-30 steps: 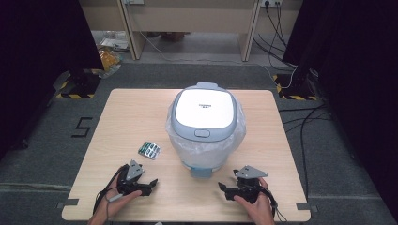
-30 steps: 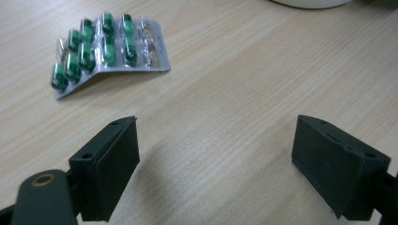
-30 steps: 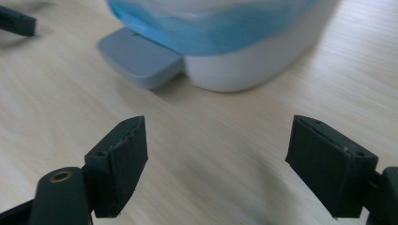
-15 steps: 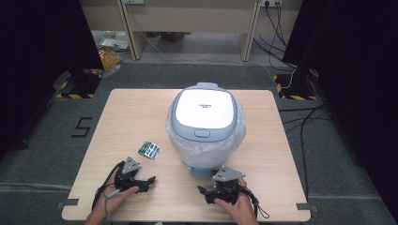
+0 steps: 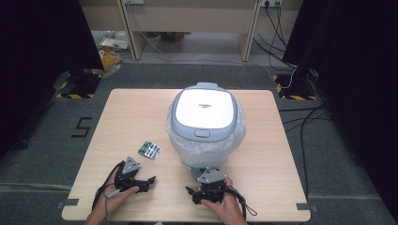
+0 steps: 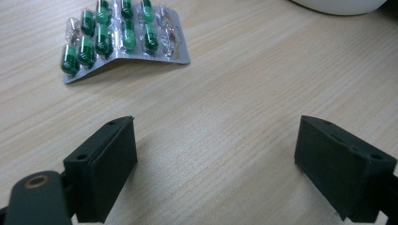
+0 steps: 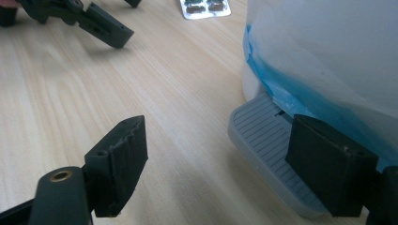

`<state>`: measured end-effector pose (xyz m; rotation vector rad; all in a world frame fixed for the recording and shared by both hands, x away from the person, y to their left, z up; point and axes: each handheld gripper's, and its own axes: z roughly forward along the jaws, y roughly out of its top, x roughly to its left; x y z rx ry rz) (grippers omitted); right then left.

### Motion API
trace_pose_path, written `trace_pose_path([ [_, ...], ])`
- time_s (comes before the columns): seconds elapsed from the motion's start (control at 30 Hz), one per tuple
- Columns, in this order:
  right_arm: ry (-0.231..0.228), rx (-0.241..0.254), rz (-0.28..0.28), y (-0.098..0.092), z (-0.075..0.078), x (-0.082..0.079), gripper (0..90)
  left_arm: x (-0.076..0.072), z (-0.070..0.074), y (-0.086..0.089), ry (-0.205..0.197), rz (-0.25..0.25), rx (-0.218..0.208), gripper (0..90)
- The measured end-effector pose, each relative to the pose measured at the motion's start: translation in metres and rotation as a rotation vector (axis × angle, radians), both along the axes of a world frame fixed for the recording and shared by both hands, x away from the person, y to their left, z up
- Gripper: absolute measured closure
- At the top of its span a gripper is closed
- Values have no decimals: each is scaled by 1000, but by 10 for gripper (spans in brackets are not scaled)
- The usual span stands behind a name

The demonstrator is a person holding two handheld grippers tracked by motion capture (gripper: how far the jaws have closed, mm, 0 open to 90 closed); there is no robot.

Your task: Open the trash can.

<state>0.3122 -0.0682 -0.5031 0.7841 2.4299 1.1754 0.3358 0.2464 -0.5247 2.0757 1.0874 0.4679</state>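
A white and grey pedal bin [image 5: 202, 119] lined with a clear plastic bag stands mid-table. A blister pack of green capsules [image 5: 149, 150] lies to its left, and in the left gripper view the pack [image 6: 123, 37] lies ahead of the jaws. My left gripper [image 5: 150, 182] rests near the front edge; its jaws [image 6: 216, 140] have just been opening and stand open over bare wood with nothing between them. My right gripper [image 5: 190, 194] sits in front of the bin, open [image 7: 216, 140]. Its right jaw is over the bin's grey ribbed pedal [image 7: 267, 131].
The wooden table [image 5: 281, 154] has free room to the right and behind the bin. The bag's blue-tinted hem [image 7: 300, 93] hangs just above the pedal. In the right gripper view the left gripper [image 7: 94, 21] and the pack [image 7: 206, 7] lie farther off.
My right hand has slid left along the front of the table, from the right side to just in front of the bin. The left hand has stayed put.
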Motion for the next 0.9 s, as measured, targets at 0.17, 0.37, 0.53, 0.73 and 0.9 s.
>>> trace_pose_path([
  [0.17,-12,-13,-12,3,-3,-2,199,0,0,0,1,0,-1,126],
  [0.37,-40,-48,-6,5,-5,-4,199,0,0,0,2,-1,0,126],
  [0.53,-30,-37,-3,4,-4,-3,199,0,0,0,2,0,0,126],
  [0.73,-33,-55,0,6,-5,-4,195,0,0,0,2,0,0,126],
  [0.9,-42,-78,-1,8,-5,-4,195,0,0,0,2,0,0,126],
])
